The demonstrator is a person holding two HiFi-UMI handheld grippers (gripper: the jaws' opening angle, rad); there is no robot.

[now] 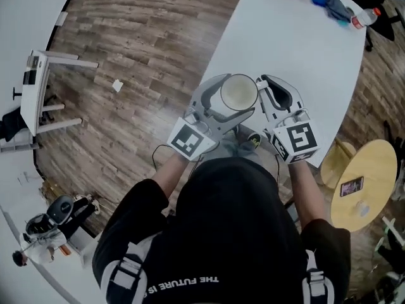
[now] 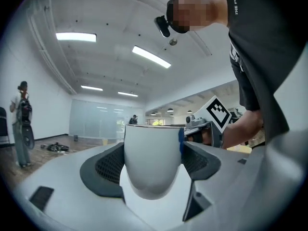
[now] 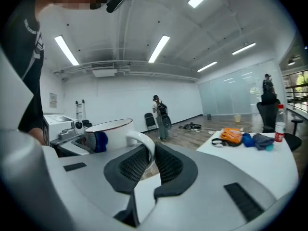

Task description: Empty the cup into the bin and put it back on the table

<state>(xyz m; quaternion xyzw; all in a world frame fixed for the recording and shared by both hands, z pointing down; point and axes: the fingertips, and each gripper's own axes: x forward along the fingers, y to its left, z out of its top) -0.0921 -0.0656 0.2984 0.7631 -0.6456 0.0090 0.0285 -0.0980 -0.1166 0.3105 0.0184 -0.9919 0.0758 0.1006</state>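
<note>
White mug [image 1: 238, 92] held aloft over tabletop [image 1: 304, 49] edge, 12 o'clock from person's chest. Left tool [image 2: 153, 160] clamped on mug body; right tool [image 3: 148, 163] pinched on handle [image 3: 142, 143]. Bin not in view. Best: carry mug level, both grips firm, tip only once over bin.

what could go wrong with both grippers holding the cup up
The jaws of the right gripper pinch only the thin handle of the cup, while the left gripper clamps its rounded body; uneven hand moves could twist it loose. It hangs near the table edge by wood floor, so a drop could break it.
</note>
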